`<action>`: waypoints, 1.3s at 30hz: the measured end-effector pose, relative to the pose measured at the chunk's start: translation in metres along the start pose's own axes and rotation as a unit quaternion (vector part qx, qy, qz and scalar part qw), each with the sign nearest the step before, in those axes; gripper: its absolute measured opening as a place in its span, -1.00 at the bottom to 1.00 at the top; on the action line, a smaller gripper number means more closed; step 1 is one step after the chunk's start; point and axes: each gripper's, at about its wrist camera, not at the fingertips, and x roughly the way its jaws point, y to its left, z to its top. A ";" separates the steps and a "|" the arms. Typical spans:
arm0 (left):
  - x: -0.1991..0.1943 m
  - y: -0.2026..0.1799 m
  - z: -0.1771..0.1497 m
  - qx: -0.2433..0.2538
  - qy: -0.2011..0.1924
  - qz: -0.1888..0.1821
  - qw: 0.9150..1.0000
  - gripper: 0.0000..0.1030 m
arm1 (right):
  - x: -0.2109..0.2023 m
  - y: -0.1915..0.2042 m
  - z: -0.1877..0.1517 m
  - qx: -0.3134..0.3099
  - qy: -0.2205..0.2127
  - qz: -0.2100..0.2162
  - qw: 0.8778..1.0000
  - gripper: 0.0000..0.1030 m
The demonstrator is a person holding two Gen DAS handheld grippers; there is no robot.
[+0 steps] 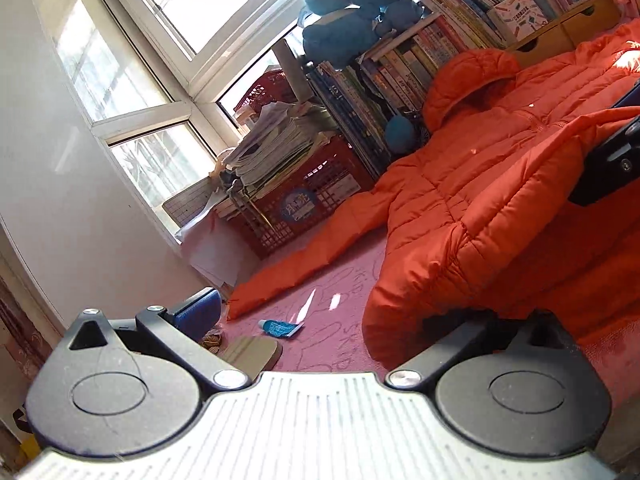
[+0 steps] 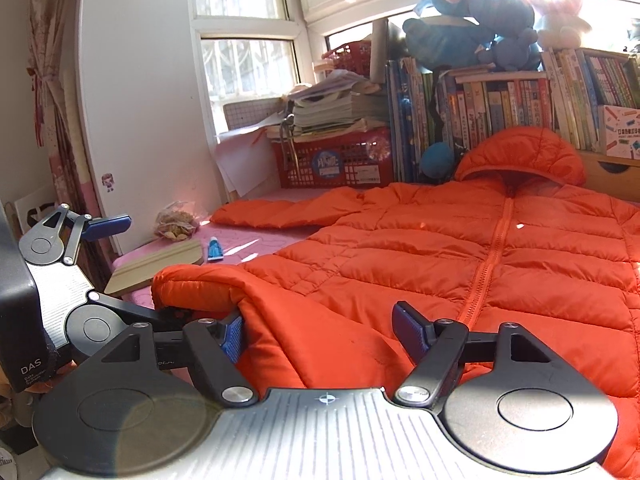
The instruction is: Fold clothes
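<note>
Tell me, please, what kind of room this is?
Probably a child's bedroom or study corner by a window: shelves packed with books, blue plush toys on top, and an orange puffer jacket spread on a pink mat.

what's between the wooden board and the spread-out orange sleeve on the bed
In the right wrist view, a small blue tube lies on the pink bedcover between the wooden board and the jacket's sleeve.

The jacket [image 2: 460, 256] lies spread on the bed [image 2: 244, 246], hood at 12 o'clock against the row of books [image 2: 500, 108]. Stuffed toys [image 2: 472, 28] sit on top of the books. At 10 o'clock a basket [image 2: 340, 160] carries a pile of papers [image 2: 332, 108]. A tube [image 2: 215, 249] and a board [image 2: 160, 264] lie at 9 o'clock beside the jacket's folded corner.
</note>
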 end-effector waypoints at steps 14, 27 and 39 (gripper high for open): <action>-0.010 0.050 -0.011 -0.061 0.008 -0.110 0.992 1.00 | 0.003 0.007 -0.006 -0.023 0.008 -0.005 1.000 0.54; 0.065 0.076 -0.016 -0.183 0.048 -0.224 0.956 0.96 | -0.031 0.045 -0.007 -0.042 0.038 0.286 0.957 0.51; 0.111 0.065 -0.014 -0.190 0.090 -0.279 0.937 0.95 | 0.005 0.076 -0.029 -0.088 0.035 0.136 0.986 0.49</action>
